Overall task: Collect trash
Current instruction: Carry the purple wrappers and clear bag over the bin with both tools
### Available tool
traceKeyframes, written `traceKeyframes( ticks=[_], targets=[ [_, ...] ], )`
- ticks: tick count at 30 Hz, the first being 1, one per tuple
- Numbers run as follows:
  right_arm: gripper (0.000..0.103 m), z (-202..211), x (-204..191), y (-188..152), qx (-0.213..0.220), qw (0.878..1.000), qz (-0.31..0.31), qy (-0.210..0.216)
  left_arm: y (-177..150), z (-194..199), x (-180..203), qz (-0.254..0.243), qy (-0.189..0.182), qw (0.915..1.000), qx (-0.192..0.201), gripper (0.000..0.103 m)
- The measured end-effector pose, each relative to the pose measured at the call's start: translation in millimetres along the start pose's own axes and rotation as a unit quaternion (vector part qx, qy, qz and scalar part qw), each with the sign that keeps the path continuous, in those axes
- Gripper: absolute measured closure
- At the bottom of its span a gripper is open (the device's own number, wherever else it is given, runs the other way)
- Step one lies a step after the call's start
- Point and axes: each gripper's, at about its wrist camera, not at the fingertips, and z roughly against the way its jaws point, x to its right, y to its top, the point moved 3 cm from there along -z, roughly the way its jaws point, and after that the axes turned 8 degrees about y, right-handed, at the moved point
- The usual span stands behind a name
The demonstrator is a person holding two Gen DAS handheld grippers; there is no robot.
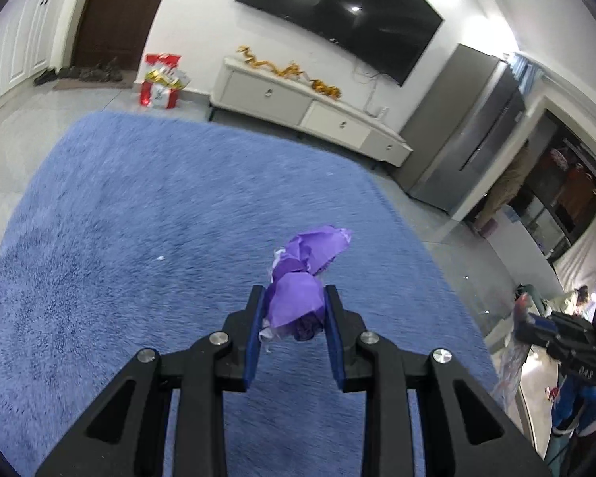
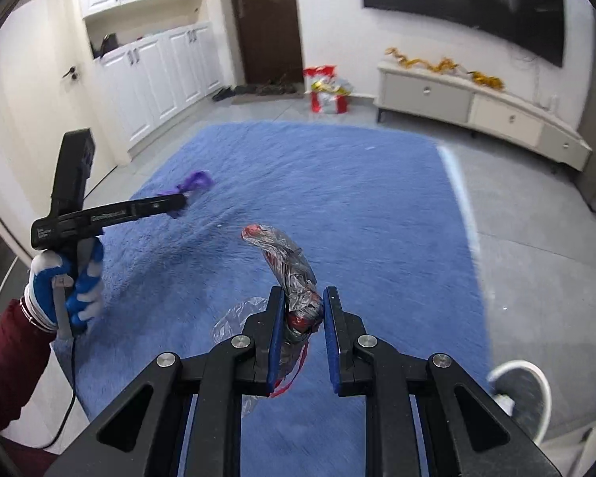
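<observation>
My left gripper [image 1: 294, 293] is shut on a crumpled purple paper wad [image 1: 318, 246], held in the air over the blue shaggy rug [image 1: 139, 218]. In the right wrist view that same left gripper [image 2: 180, 202] shows at the left, gripped by a hand in a blue and white glove [image 2: 71, 286], with the purple wad [image 2: 196, 181] at its tip. My right gripper [image 2: 304, 292] is shut on a crumpled clear plastic wrapper with red print [image 2: 282, 250], also held above the rug [image 2: 337, 198]. Loose film hangs below its left finger.
A small white scrap [image 1: 160, 257] lies on the rug. A low TV cabinet [image 1: 310, 111] stands along the far wall, with a red gift bag [image 1: 161, 81] on the floor beside it. White cupboards [image 2: 159, 71] line the left wall. A white round object [image 2: 524, 393] sits near right.
</observation>
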Motion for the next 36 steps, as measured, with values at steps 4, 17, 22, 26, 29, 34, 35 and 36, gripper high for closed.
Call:
traceKeyframes(
  ticks=[4, 17, 22, 26, 29, 34, 35, 36],
  targets=[
    [0.084, 50, 19, -9, 0.031, 0.999, -0.016, -0.028, 0, 23, 30, -0.031, -0.013, 0.9994, 0.011, 0.076],
    [0.084, 157, 76, -44, 0.1, 0.989, -0.057, -0.093, 3, 53, 119, -0.106, -0.043, 0.9934, 0.017, 0.076],
    [0.084, 174, 100, -65, 0.112, 0.985, -0.081, -0.104, 0, 45, 156, -0.138, -0.047, 0.9893, 0.005, 0.076],
    [0.084, 179, 120, -83, 0.117, 0.982, -0.102, -0.11, -3, 33, 185, -0.164, -0.051, 0.9851, -0.006, 0.076],
    [0.084, 181, 132, -97, 0.119, 0.979, -0.118, -0.113, -8, 27, 207, -0.182, -0.055, 0.9817, -0.012, 0.076],
    [0.084, 180, 155, -118, 0.121, 0.975, -0.144, -0.117, -17, 14, 243, -0.213, -0.06, 0.975, -0.023, 0.076],
    [0.084, 179, 158, -121, 0.122, 0.974, -0.149, -0.117, -19, 10, 252, -0.219, -0.062, 0.9734, -0.027, 0.076],
    [0.084, 178, 160, -122, 0.122, 0.974, -0.153, -0.117, -22, 8, 258, -0.223, -0.063, 0.9725, -0.029, 0.076]
  ],
)
